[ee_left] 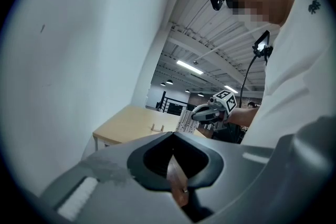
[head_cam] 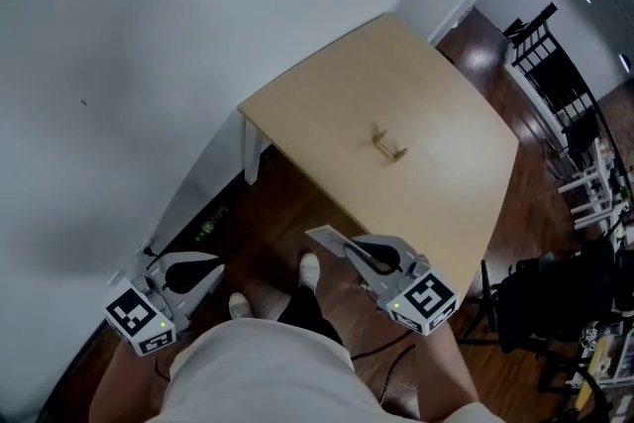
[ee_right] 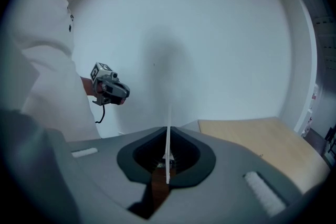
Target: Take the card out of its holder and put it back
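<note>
A small wooden card holder (head_cam: 389, 146) stands empty near the middle of the light wooden table (head_cam: 327, 94). My right gripper (head_cam: 349, 249) hovers off the table's near edge, over the floor, shut on a white card (head_cam: 326, 238). In the right gripper view the card (ee_right: 168, 128) stands edge-on between the jaws of that gripper (ee_right: 168, 150). My left gripper (head_cam: 215, 271) hangs low at the left beside the wall, away from the table, shut with nothing in it. The left gripper view shows its own gripper (ee_left: 172, 135), the holder (ee_left: 157, 127) and the card (ee_left: 186, 119) far off.
A white wall (head_cam: 149, 35) runs along the left. Dark wooden floor (head_cam: 297, 203) lies under the table's near edge, with the person's feet (head_cam: 309, 267) on it. Black chairs (head_cam: 540, 40) and a dark seat (head_cam: 540, 297) stand to the right.
</note>
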A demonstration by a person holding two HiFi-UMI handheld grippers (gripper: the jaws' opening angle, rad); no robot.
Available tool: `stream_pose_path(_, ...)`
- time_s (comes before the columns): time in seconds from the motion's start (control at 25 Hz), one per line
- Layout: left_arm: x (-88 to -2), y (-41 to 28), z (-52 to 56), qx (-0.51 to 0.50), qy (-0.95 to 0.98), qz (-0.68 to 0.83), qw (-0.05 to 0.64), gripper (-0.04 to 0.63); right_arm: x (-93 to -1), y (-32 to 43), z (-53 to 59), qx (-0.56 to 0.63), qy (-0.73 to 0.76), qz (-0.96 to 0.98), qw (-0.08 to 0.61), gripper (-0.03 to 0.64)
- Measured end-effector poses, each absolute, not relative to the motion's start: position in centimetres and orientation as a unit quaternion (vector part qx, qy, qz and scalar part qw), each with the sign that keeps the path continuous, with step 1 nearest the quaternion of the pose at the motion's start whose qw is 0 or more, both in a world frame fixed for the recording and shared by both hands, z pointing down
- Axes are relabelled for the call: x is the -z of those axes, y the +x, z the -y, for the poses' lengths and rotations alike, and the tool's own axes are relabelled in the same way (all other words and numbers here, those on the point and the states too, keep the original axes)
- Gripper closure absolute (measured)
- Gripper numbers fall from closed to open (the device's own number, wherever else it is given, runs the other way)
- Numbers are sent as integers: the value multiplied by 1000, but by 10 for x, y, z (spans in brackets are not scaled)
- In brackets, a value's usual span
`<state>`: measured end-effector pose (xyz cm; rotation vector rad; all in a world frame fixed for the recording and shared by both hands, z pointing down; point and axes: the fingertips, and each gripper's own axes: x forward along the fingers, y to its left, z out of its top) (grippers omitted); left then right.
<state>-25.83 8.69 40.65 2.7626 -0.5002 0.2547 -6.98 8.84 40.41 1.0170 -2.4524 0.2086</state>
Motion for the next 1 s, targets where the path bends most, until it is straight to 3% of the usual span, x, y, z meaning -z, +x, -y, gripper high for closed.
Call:
stream_pose_path(0.48,-408,-262,-104,-99,973,155,140,592,-388,-105,-132,-68,345,903,246,597)
stream_pose_path(1.0,-406,-225,-83,-95,972,160,143,591,-384,-40,-90,-70,371,898,226,597)
